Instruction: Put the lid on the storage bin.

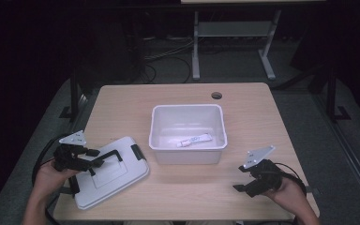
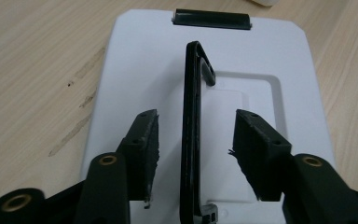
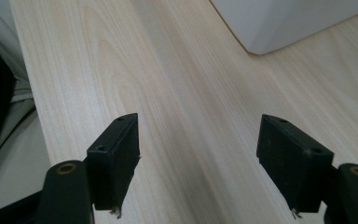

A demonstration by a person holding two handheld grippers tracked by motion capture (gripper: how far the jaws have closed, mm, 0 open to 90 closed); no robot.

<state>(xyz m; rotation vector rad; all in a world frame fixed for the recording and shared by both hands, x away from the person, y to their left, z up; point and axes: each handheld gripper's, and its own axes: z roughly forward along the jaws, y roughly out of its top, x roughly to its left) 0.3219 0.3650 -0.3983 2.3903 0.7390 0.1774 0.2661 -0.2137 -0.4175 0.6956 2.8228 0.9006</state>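
Note:
A white lid (image 1: 117,178) lies flat at the table's front left, with a black handle (image 1: 110,155) standing up from its middle. My left gripper (image 1: 96,159) reaches over the lid. In the left gripper view the handle (image 2: 192,116) runs upright between the jaws of the left gripper (image 2: 196,116), with a gap on each side, so the pads do not press on it. A white bin (image 1: 187,157) stands mid-table with a small white tube (image 1: 194,139) lying in it. My right gripper (image 1: 239,178) is open low over bare wood at the front right, with nothing between its jaws (image 3: 198,123).
The wooden table (image 1: 243,108) has a round cable hole (image 1: 216,95) near its far edge. A black clip (image 2: 212,18) sits at the lid's (image 2: 140,60) far end. The bin's corner (image 3: 284,23) shows ahead of the right gripper, and the table's front edge lies close to both hands.

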